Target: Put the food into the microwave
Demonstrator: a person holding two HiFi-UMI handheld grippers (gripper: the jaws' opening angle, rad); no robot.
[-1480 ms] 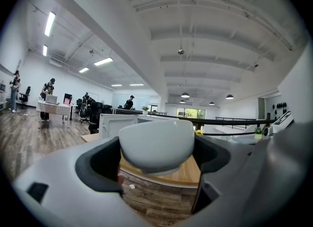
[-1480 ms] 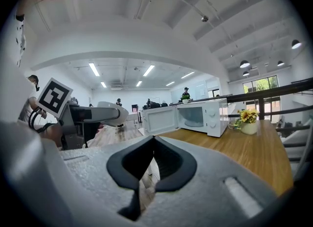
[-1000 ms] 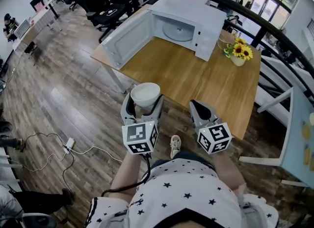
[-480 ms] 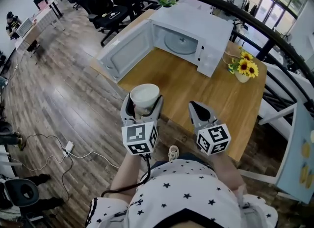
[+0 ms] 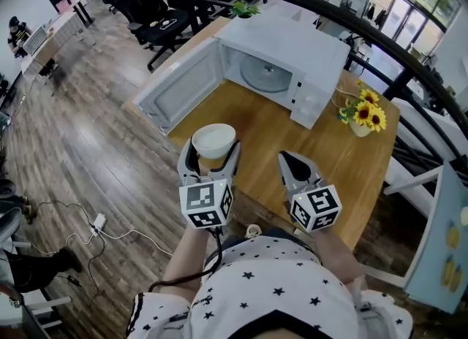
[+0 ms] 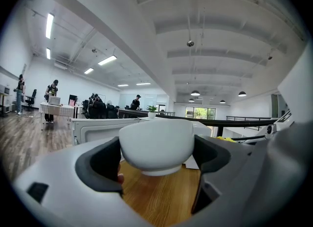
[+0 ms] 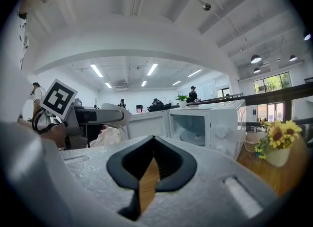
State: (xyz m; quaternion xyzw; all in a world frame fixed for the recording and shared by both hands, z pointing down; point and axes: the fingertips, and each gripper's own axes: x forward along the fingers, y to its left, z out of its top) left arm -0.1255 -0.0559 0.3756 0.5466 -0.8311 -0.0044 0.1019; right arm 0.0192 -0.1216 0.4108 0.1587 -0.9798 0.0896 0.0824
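Note:
A white bowl (image 5: 213, 140) sits clamped between the jaws of my left gripper (image 5: 210, 156), held level above the near edge of the wooden table (image 5: 329, 133). The left gripper view shows the same bowl (image 6: 156, 144) from the side, with the microwave behind it. The white microwave (image 5: 292, 52) stands at the table's far end, its door (image 5: 179, 82) swung wide to the left and the glass turntable (image 5: 265, 72) bare inside. My right gripper (image 5: 291, 164) hovers beside the left one, shut with nothing in it; its own view shows the gripper (image 7: 152, 158) with jaws pressed together.
A vase of sunflowers (image 5: 363, 115) stands on the table right of the microwave. A dark curved railing (image 5: 380, 38) runs behind the table. Office chairs (image 5: 157, 1) stand at the far left, and a cable (image 5: 110, 228) lies on the wood floor.
The table and microwave have come closer and lower in the head view. Both grippers keep their pose, and the bowl stays in the left one.

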